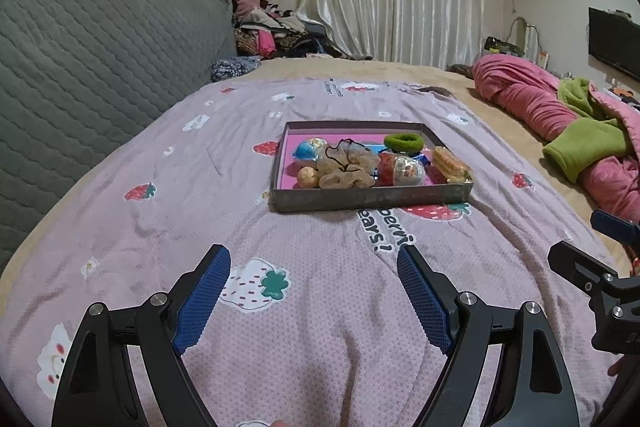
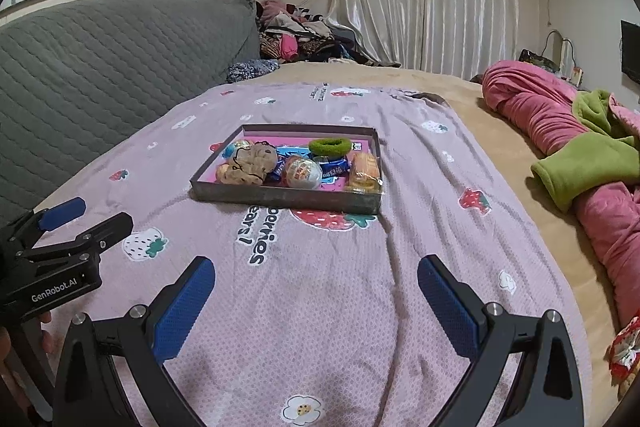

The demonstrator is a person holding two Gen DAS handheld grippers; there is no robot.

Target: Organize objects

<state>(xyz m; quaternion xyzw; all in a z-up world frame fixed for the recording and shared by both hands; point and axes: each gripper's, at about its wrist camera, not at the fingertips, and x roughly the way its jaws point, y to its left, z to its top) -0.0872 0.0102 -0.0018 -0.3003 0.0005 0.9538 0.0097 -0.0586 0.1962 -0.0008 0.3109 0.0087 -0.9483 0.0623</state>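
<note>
Hovering low over the pink strawberry-print blanket [image 1: 320,307], the left gripper [image 1: 314,263] has its blue-padded jaws spread wide with nothing between them. The right gripper [image 2: 316,273] is likewise agape and empty, and the two tools sit side by side, each visible at the edge of the other's view. Well ahead of both lies a shallow rectangular tray [image 1: 372,198] with grey walls and a pink floor, its long axis running left to right across the bed, one long wall facing the grippers. Inside, from left to right: a blue-and-white ball [image 1: 308,149] with a small golden ball [image 1: 307,177] in front of it, a beige mesh scrunchie [image 1: 348,167], a foil-wrapped egg [image 1: 400,169], and a wrapped biscuit pack [image 1: 450,163] against the right wall. A green hair tie [image 1: 403,142] rests near the far wall. A rolled pink quilt [image 1: 532,99] lies on the bed at right.
</note>
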